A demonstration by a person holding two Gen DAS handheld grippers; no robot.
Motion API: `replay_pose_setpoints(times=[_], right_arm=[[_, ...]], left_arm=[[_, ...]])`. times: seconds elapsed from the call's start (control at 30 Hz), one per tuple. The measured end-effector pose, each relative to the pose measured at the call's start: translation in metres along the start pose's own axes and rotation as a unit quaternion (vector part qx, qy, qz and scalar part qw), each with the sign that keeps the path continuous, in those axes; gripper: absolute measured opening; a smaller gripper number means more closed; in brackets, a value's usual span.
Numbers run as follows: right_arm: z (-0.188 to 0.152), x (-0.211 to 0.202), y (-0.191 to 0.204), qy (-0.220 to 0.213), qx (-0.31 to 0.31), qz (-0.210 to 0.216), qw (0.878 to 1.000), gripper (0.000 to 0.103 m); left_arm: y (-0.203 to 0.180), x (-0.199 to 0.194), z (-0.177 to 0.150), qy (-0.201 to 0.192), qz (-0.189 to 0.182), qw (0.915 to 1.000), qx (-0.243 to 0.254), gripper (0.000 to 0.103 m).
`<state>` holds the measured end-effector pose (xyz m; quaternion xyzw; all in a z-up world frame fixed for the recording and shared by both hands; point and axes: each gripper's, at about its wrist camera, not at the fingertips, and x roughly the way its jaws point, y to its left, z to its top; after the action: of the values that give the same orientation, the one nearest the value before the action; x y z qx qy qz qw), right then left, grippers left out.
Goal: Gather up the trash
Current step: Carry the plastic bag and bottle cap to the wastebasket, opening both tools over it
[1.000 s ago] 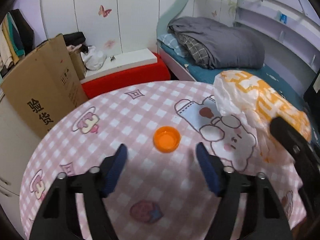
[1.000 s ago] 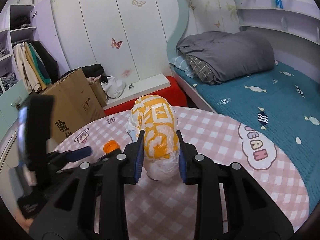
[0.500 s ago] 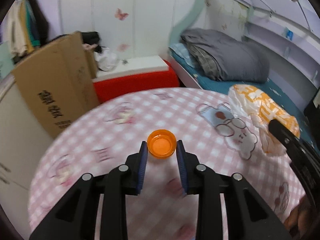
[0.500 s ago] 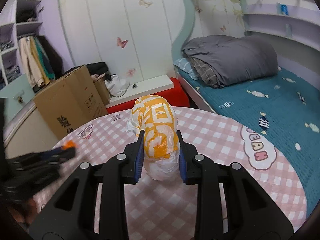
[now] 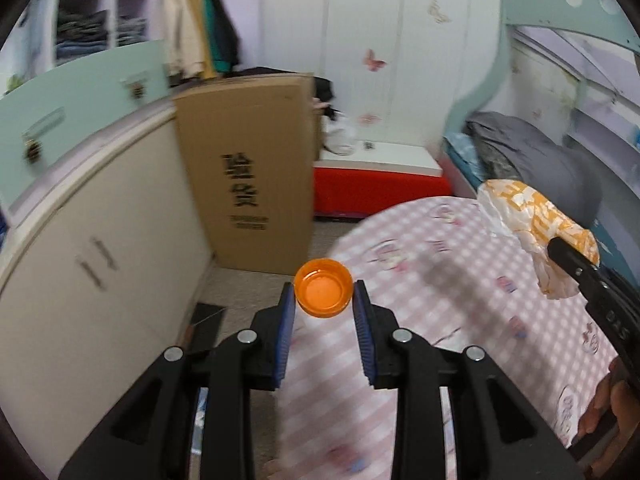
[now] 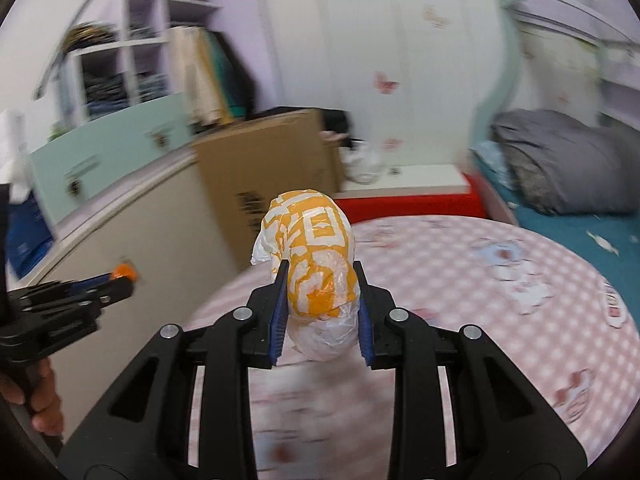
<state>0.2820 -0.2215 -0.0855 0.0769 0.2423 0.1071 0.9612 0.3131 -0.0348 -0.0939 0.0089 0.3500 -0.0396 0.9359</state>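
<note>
A: Setting? Largest lot?
B: Pink checked round table (image 6: 500, 280), right of frame. Crumpled orange-and-white bag (image 6: 316, 276), frame centre, clamped by right gripper (image 6: 320, 312).
A: Smaller?
B: Translucent orange cap (image 5: 323, 293), centre, open side showing, pinched by left gripper (image 5: 323, 328).

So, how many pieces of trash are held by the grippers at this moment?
2. The small round orange plastic cap is pinched in the left gripper, off the table's edge. The crumpled orange-and-white plastic bag is clamped in the right gripper. More may lie out of view.
</note>
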Motion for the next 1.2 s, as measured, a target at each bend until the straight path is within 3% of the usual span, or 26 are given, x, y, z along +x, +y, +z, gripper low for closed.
replay_pose_setpoints(times=[0.3, 0.57, 0.7, 0.9, 1.03, 1.1, 1.2], right_arm=[[-0.022, 0.002, 0.123, 0.032, -0.053, 0.085, 0.994, 0.029], [-0.056, 0.030, 0.211, 0.079, -0.081, 0.135, 0.984, 0.029], [-0.076, 0.054, 0.247, 0.104, -0.091, 0.153, 0.979, 0.029], [-0.106, 0.093, 0.291, 0.142, -0.097, 0.177, 0.969, 0.031], [-0.124, 0.124, 0.313, 0.156, -0.104, 0.182, 0.965, 0.043], [-0.131, 0.141, 0.321, 0.165, -0.106, 0.187, 0.963, 0.065], [-0.146, 0.161, 0.327, 0.189, -0.117, 0.177, 0.959, 0.070]], left_arm=[[0.085, -0.045, -0.039, -0.013, 0.061, 0.9967, -0.052, 0.028], [0.160, -0.046, -0.076, 0.007, 0.106, 0.9895, -0.098, 0.028], [0.201, -0.041, -0.098, 0.024, 0.130, 0.9832, -0.126, 0.028], [0.265, -0.025, -0.132, 0.059, 0.190, 0.9669, -0.159, 0.028], [0.295, -0.016, -0.150, 0.078, 0.218, 0.9570, -0.175, 0.028], [0.308, -0.010, -0.156, 0.087, 0.223, 0.9535, -0.183, 0.028], [0.318, -0.001, -0.162, 0.098, 0.232, 0.9494, -0.188, 0.028]])
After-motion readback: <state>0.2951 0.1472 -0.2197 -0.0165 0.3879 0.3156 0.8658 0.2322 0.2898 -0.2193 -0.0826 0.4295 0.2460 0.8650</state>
